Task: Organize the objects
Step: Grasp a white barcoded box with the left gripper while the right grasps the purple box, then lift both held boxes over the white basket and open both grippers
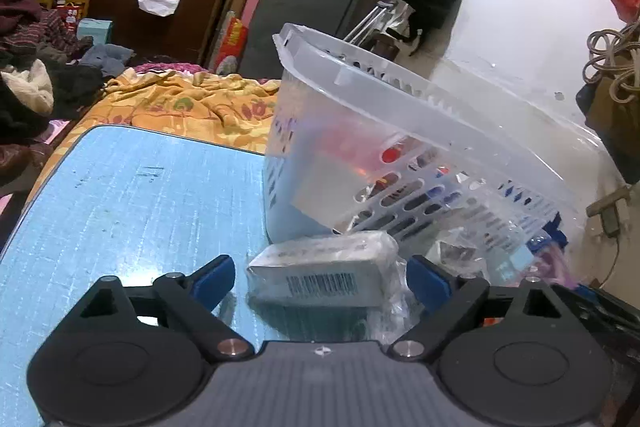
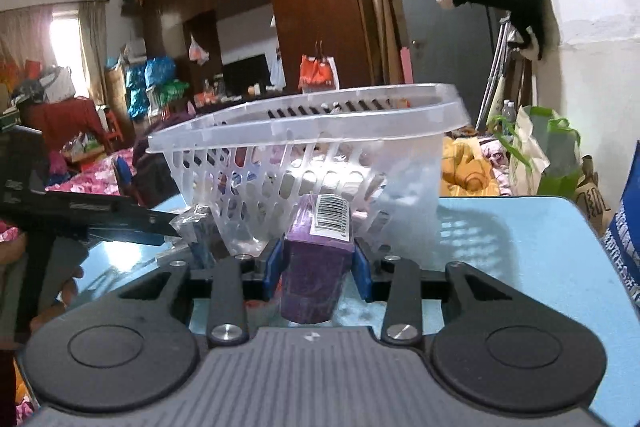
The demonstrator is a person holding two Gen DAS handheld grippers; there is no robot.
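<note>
A translucent slotted plastic basket [image 1: 400,83] stands tilted on the blue table [image 1: 120,195], with several items showing dimly through its wall. In front of it lies a pale box in clear wrap [image 1: 320,285], barcode facing me. My left gripper [image 1: 320,263] is open around that box, and its blue pads [image 1: 212,279] stand clear of both sides. In the right wrist view, my right gripper [image 2: 318,261] is shut on a purple box [image 2: 316,267] with a barcode label, low over the table and just before the basket [image 2: 304,115]. The left gripper [image 2: 100,223] reaches in from the left there.
A bed with an orange-yellow blanket [image 1: 180,99] and heaped clothes lies beyond the table. A blue printed bag [image 2: 628,227] stands at the table's right edge, with a green-and-white bag [image 2: 536,147] behind it. A hand [image 2: 68,291] holds the left gripper.
</note>
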